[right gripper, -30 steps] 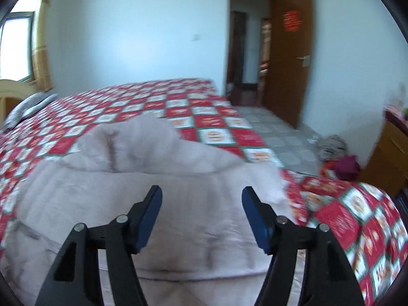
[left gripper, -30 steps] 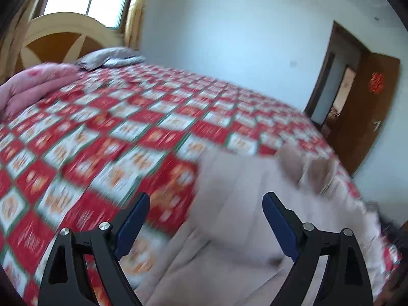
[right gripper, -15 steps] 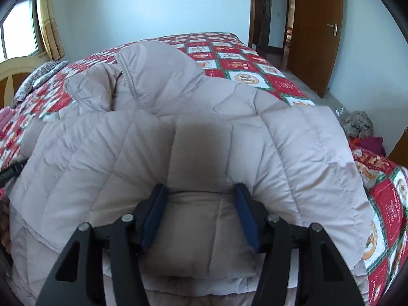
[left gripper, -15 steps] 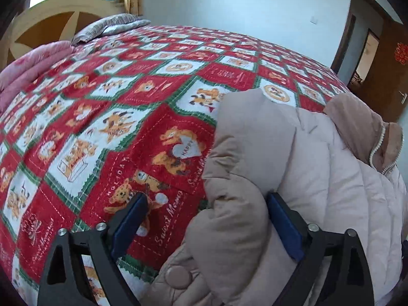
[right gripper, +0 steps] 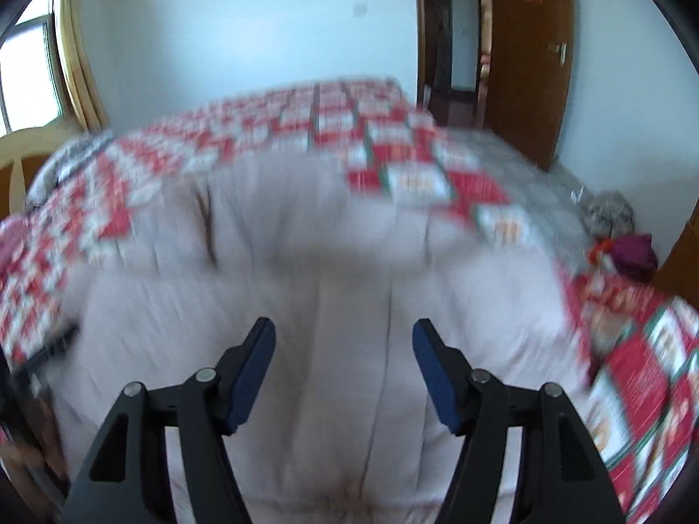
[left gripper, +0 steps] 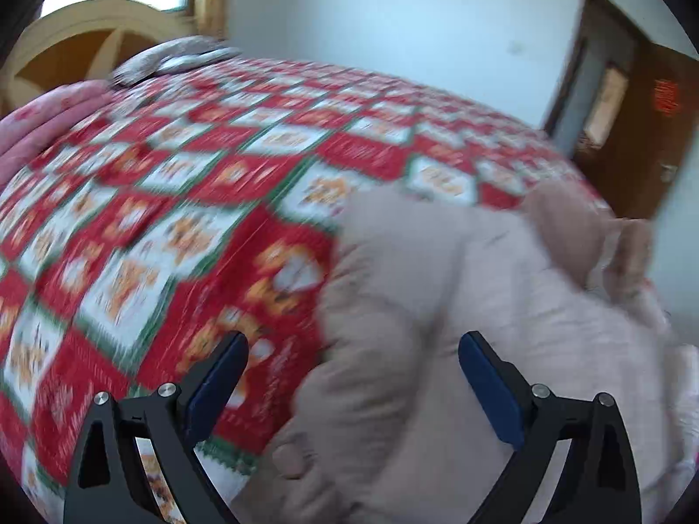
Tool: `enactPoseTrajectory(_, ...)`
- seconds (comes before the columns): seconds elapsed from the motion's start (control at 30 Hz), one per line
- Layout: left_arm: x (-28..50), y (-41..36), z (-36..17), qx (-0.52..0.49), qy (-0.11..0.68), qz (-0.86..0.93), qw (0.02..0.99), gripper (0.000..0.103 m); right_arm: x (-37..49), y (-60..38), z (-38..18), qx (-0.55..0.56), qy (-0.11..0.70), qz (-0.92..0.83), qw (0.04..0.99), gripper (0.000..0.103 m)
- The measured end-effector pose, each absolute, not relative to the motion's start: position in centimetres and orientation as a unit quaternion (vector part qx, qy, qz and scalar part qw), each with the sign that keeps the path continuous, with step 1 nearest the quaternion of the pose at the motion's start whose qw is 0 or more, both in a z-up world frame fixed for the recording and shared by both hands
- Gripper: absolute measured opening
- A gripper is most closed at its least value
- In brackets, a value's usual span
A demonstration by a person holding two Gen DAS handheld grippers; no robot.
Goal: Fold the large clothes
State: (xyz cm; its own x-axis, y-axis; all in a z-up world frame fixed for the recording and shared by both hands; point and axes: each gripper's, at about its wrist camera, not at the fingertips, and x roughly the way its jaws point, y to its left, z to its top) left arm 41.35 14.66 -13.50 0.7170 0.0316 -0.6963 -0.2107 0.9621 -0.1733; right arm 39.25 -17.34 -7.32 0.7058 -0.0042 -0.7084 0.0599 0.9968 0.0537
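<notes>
A beige quilted down jacket [left gripper: 458, 305] lies on the bed, its hood [left gripper: 581, 227] at the far right in the left wrist view. My left gripper [left gripper: 353, 362] hangs over the jacket's left edge with its jaws wide; the blue pads touch no cloth. In the right wrist view the same jacket [right gripper: 349, 284] spreads below my right gripper [right gripper: 344, 349]. Its jaws are opening, the jacket lies beneath them, and neither pad presses on it. Both views are blurred.
The bed carries a red, white and green patterned cover [left gripper: 166, 201]. A pink quilt [left gripper: 39, 126] and a grey pillow [left gripper: 170, 59] lie by the headboard [left gripper: 78, 48]. A brown door [right gripper: 528, 52] stands open at the right. Clothes [right gripper: 629, 249] lie on the floor.
The right gripper let go of the jacket fold that it pinched half a second ago and drew back. The left gripper pulled back from the jacket's edge, and the cloth no longer covers its right pad.
</notes>
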Motion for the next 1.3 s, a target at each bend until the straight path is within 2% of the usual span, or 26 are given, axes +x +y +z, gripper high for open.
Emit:
enactPoseTrajectory(0.1, 43.1, 13.9, -9.6, -0.1, 0.346, 0.03, 0.933, 0.097, 44.4, -15.9, -4.6, 0.02, 0.388, -0.004, 0.922, 0.091)
enactPoseTrajectory(0.27, 49.4, 14.5, -6.4, -0.103, 0.367, 0.011, 0.925, 0.097, 53.2, -12.9, -4.8, 0.01, 0.414, -0.015, 0.91, 0.092)
enactPoseTrajectory(0.43, 54.7, 13.1, -5.8, -0.098, 0.381, -0.009, 0.919, 0.097, 58.0, -11.5, -9.7, -0.075, 0.482, -0.044, 0.872, 0.09)
enactPoseTrajectory(0.47, 55.2, 12.6, -5.9, -0.092, 0.382, -0.013, 0.919, 0.097, 57.7, -11.8, -10.5, -0.088, 0.491, -0.04, 0.866, 0.083)
enactPoseTrajectory(0.53, 56.9, 11.1, -6.3, -0.081, 0.387, -0.025, 0.918, 0.097, 56.6, -13.0, -10.9, -0.099, 0.499, -0.029, 0.86, 0.055)
enactPoseTrajectory(0.57, 57.9, 9.9, -6.9, -0.076, 0.396, -0.031, 0.914, 0.097, 55.7, -14.0, -11.1, -0.107, 0.503, -0.03, 0.857, 0.021)
enactPoseTrajectory(0.6, 58.5, 9.2, -7.4, -0.076, 0.403, -0.036, 0.911, 0.097, 54.9, -15.0, -11.1, -0.108, 0.504, -0.033, 0.856, 0.008)
enactPoseTrajectory(0.67, 59.4, 7.4, -8.4, -0.072, 0.418, -0.049, 0.904, 0.097, 52.9, -18.0, -11.9, -0.089, 0.509, -0.042, 0.855, 0.008)
enactPoseTrajectory(0.8, 59.9, 3.0, -10.4, 0.009, 0.431, -0.044, 0.901, 0.097, 49.8, -22.5, -16.0, -0.027, 0.525, -0.033, 0.85, 0.009)
enactPoseTrajectory(0.87, 59.2, 1.8, -10.9, 0.057, 0.432, 0.0, 0.9, 0.097, 48.5, -22.6, -16.9, -0.022, 0.48, -0.034, 0.876, 0.011)
enactPoseTrajectory(0.97, 56.6, 2.1, -9.1, 0.033, 0.402, -0.004, 0.915, 0.097, 47.1, -21.8, -17.2, -0.038, 0.439, -0.054, 0.896, 0.011)
enactPoseTrajectory(1.17, 57.1, 2.1, -2.9, -0.051, 0.325, -0.029, 0.944, 0.097, 46.7, -22.1, -16.8, -0.026, 0.428, -0.048, 0.902, 0.012)
enactPoseTrajectory(1.23, 58.8, 0.4, -2.7, -0.034, 0.318, -0.028, 0.947, 0.097, 46.9, -22.3, -16.8, -0.022, 0.424, -0.047, 0.904, 0.012)
enactPoseTrajectory(1.3, 60.7, -1.3, -4.6, 0.016, 0.339, -0.011, 0.941, 0.097, 46.9, -22.5, -16.8, -0.015, 0.421, -0.045, 0.906, 0.013)
